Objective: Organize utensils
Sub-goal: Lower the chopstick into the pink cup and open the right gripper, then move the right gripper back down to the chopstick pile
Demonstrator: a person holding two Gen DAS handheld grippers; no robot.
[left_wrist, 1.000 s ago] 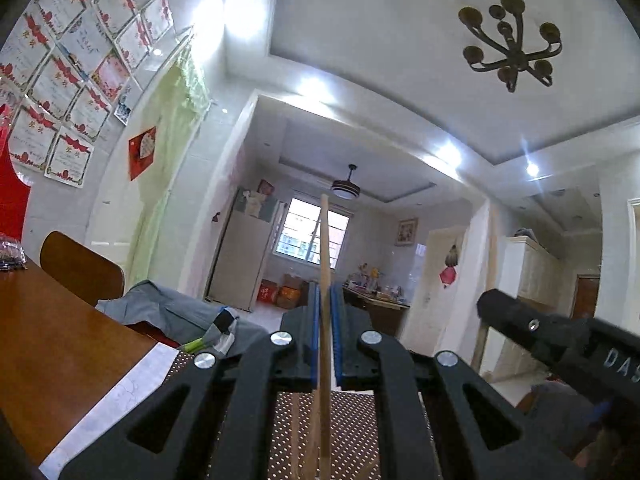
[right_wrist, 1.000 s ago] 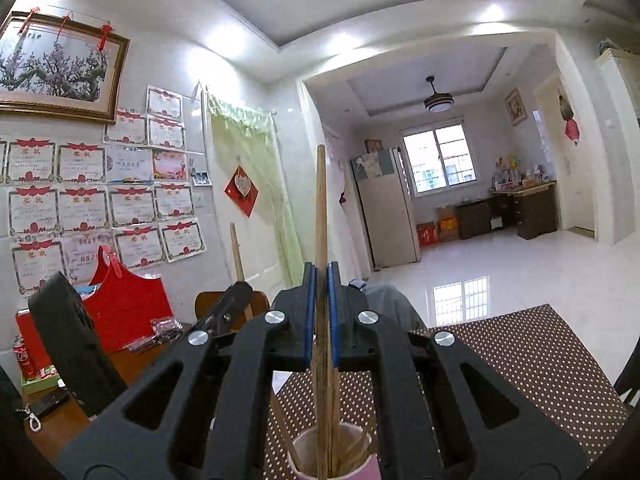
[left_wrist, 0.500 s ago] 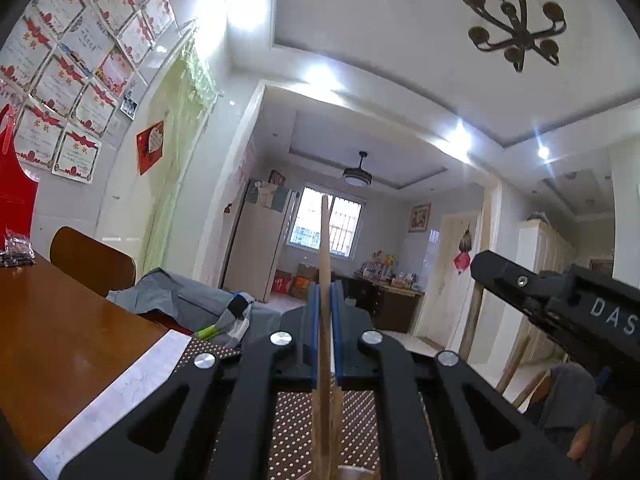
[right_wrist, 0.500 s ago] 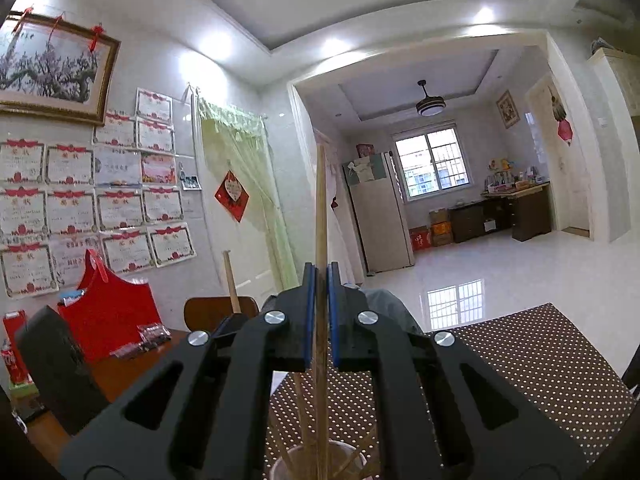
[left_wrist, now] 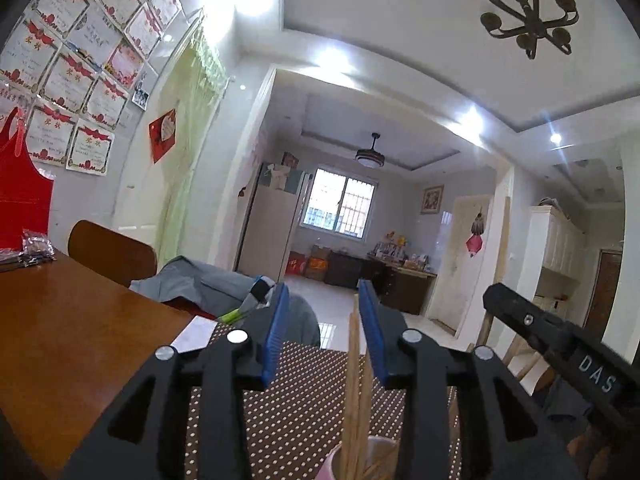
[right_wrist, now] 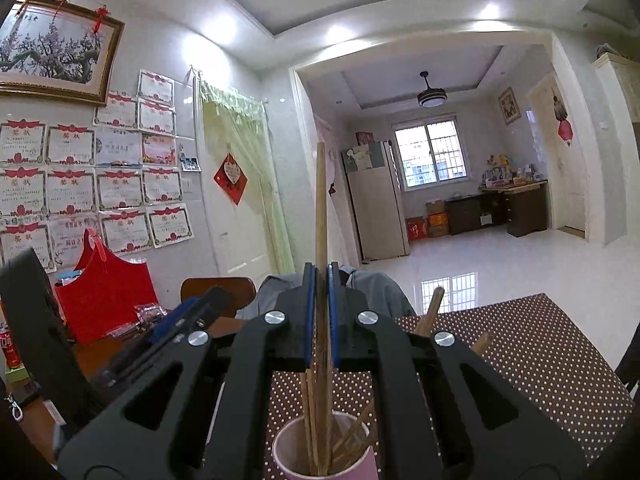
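The left gripper (left_wrist: pixel 324 332) fingers are opening to let their chopstick (left_wrist: pixel 353 380) stand in the pink cup (right_wrist: pixel 326 454) on the bench (left_wrist: pixel 60 320), while the right gripper (right_wrist: pixel 321 312) stays clamped on another chopstick (right_wrist: pixel 321 208), upright above that cup for lowering.

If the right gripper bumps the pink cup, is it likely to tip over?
Probably yes. The cup looks thin and light. Chopsticks lean against its rim, so the load seems top-heavy. The right gripper holds one chopstick standing in it; sideways pulls might lever it over.

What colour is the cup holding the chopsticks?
Pink cup, white inside; clearest in the right wrist view.
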